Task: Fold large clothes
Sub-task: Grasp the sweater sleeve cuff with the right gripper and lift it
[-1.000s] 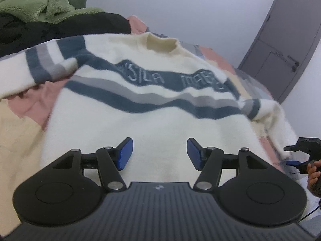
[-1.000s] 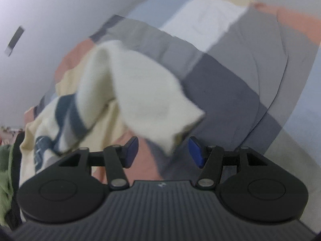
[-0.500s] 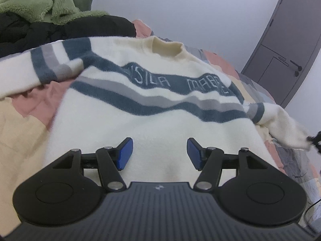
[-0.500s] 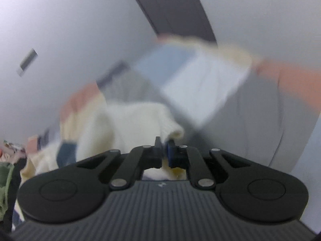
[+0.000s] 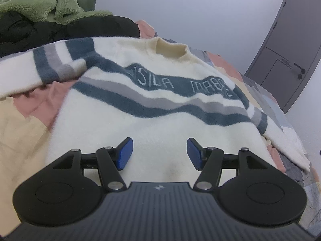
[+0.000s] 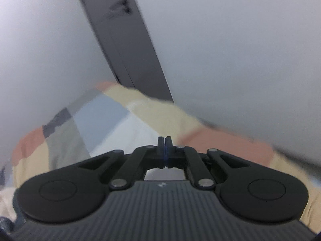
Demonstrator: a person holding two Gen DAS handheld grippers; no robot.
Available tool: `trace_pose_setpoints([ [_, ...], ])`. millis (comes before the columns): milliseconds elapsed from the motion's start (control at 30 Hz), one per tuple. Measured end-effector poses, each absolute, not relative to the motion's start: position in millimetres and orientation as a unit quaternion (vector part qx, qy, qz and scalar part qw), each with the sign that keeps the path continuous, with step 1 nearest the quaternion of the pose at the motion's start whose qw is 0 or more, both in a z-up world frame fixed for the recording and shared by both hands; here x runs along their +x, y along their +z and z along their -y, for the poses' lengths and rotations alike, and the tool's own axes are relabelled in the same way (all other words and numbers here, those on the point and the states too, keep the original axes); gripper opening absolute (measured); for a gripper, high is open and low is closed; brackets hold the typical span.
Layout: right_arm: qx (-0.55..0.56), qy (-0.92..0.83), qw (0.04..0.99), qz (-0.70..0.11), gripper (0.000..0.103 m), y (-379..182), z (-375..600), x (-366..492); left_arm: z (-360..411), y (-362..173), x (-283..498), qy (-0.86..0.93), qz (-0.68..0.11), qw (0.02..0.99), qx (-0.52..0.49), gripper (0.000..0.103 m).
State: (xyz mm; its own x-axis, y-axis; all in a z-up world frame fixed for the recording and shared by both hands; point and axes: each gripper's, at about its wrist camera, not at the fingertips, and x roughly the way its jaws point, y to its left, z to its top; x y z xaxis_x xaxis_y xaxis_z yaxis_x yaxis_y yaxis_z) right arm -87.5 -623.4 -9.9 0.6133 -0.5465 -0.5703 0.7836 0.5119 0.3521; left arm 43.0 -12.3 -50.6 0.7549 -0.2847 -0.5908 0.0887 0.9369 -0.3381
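A cream sweater (image 5: 160, 124) with navy and grey stripes lies face up on the patchwork bedspread (image 5: 22, 140). My left gripper (image 5: 159, 153) hovers open over its lower front, nothing between the blue pads. The sweater's right sleeve (image 5: 286, 144) trails off to the right, its cuff lying on the bed. In the right wrist view my right gripper (image 6: 164, 140) is shut, pads pressed together, and no cloth shows between them. It is lifted over the bedspread (image 6: 112, 124) and points toward the wall. A blurred scrap of the sweater (image 6: 6, 198) shows at the lower left.
A green fleece (image 5: 40, 2) and a black garment (image 5: 70, 28) are piled at the far left behind the sweater. A grey door (image 5: 289, 46) stands beyond the bed, also in the right wrist view as the door (image 6: 124, 40). White walls surround the bed.
My right gripper shut on the sleeve cuff, pulled it out to the right, then swung up and away; the cuff now lies lower on the bed. The left gripper stayed put.
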Motion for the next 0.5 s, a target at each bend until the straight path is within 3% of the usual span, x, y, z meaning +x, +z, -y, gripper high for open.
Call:
trace_pose_setpoints([
  [367,0.354,-0.268,0.864,-0.238,0.008,-33,557,-88,22,-56,37,-0.104,-0.345,0.925,-0.123,0.065],
  [400,0.367,-0.251,0.863,-0.24,0.013,-34,548,-87,22,-56,36,-0.105,-0.346,0.924,-0.125,0.065],
  [467,0.39,-0.227,0.859,-0.243,0.036,-38,531,-87,23,-56,34,-0.107,-0.346,0.924,-0.124,0.065],
  [500,0.401,-0.214,0.857,-0.241,0.058,-41,523,-87,23,-56,33,-0.107,-0.346,0.924,-0.124,0.065],
])
